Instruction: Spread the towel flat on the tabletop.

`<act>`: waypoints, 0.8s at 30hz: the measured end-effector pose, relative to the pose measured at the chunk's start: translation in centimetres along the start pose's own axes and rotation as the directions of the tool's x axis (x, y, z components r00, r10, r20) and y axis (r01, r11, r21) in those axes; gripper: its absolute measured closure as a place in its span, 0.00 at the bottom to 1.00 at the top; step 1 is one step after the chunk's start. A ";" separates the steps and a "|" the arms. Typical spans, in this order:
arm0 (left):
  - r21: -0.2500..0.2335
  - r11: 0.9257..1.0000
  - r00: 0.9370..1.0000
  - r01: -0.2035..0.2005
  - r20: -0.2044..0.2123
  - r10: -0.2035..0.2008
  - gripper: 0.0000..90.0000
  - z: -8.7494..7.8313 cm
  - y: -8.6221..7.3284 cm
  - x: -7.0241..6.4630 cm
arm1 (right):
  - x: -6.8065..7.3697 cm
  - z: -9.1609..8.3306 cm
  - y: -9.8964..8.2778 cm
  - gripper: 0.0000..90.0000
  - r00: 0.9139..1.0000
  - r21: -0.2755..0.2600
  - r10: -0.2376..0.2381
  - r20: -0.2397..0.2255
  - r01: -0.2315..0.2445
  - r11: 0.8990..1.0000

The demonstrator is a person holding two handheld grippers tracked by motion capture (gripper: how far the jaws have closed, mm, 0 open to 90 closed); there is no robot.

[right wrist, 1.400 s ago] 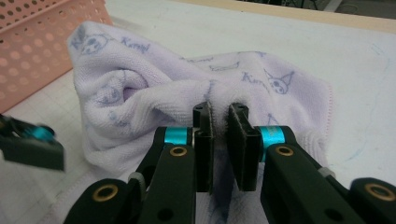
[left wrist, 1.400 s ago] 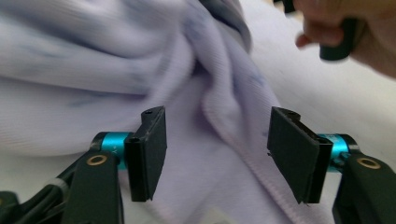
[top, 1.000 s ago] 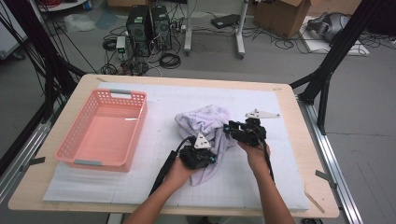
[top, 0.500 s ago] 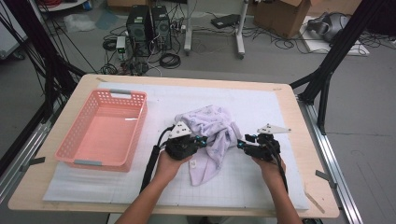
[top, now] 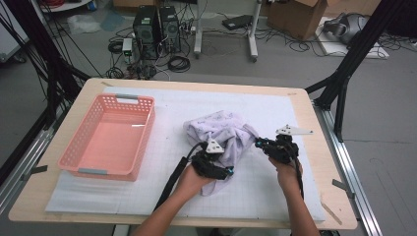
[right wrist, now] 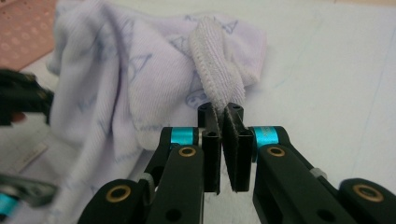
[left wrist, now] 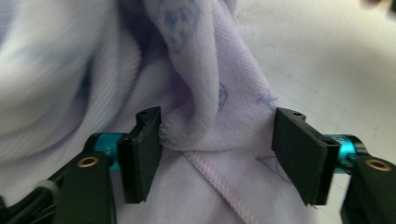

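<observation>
Garment [top: 223, 135], pale lilac with a faint blue print, lies bunched on the white gridded mat [top: 275, 196] mid-table, well right of the pink basket [top: 110, 140]. Right gripper [right wrist: 223, 116]: jaws have just been closing and now pinch a ribbed hem band of the cloth, pads tight together on it; seen from the high view it sits at the pile's right edge [top: 269, 146]. Left gripper [left wrist: 217, 144]: jaws have just been opening, now apart, with a fold and a stitched seam lying between them; left pad touches the fold's edge, right pad stands clear, no clamp. High view puts it at the pile's lower left [top: 212, 164], fabric draped beside it. Table [top: 59, 209] wood edge shows around the mat.
</observation>
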State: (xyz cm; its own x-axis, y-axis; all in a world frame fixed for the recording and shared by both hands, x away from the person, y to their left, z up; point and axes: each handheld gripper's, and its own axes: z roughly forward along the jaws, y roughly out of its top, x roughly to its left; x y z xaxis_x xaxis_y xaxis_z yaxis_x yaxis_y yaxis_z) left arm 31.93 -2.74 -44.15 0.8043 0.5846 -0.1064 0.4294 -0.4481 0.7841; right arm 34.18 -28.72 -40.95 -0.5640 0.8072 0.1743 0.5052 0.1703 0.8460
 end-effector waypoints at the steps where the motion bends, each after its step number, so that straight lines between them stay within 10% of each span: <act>1: 0.000 1.000 1.000 0.000 0.000 0.000 0.44 0.0 0.0 0.0 | 0.0 0.0 0.0 0.96 1.000 0.000 0.000 0.000 0.000 1.000; 7: -0.010 0.997 0.997 -0.077 -0.031 0.076 0.88 -0.1 0.0 -0.8 | 0.4 -1.4 2.3 0.96 1.000 -0.073 -0.018 0.012 0.018 0.997; 16: -0.221 0.975 0.998 0.008 0.060 0.005 0.90 -4.5 0.3 0.4 | -1.6 -4.2 3.4 0.96 0.994 -0.128 0.041 0.102 -0.027 0.991; 24: -0.323 0.943 0.996 0.081 -0.004 -0.087 0.91 -8.5 -0.4 3.8 | -2.7 -5.6 4.1 0.96 0.986 -0.167 0.083 0.142 -0.058 0.984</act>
State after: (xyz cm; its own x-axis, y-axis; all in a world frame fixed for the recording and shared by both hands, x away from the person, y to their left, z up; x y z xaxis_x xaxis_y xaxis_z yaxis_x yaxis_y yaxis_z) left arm 31.29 5.39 -39.67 0.7626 0.6237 -0.1718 0.3374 -0.1568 0.9282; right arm 34.09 -33.33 -35.16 -0.4217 0.8906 0.1701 0.4212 0.0263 0.9066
